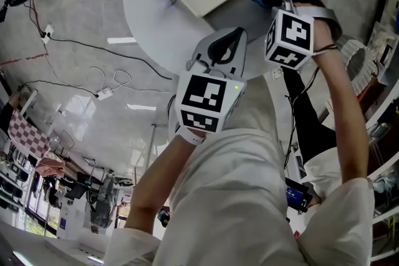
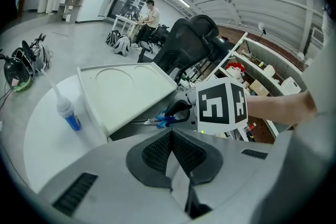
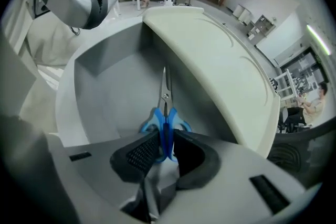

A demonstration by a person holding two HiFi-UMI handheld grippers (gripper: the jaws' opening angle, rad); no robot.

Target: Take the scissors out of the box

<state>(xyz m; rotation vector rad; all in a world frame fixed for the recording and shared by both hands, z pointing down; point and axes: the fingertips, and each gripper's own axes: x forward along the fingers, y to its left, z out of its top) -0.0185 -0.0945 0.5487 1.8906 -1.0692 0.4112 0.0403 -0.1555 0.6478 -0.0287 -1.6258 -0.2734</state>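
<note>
Blue-handled scissors lie inside the grey box, blades pointing away from me. My right gripper is shut on their blue handles. A cream lid stands propped open over the box. In the left gripper view the scissors show under that lid, with the right gripper's marker cube beside them. My left gripper hovers at the box's near side, shut on nothing. From the head view, the left gripper sits near the table edge and the right gripper reaches into the box.
The box rests on a round white table. A small bottle with a blue label stands left of the box. Cables and a power strip lie on the floor. An office chair and shelves stand behind the table.
</note>
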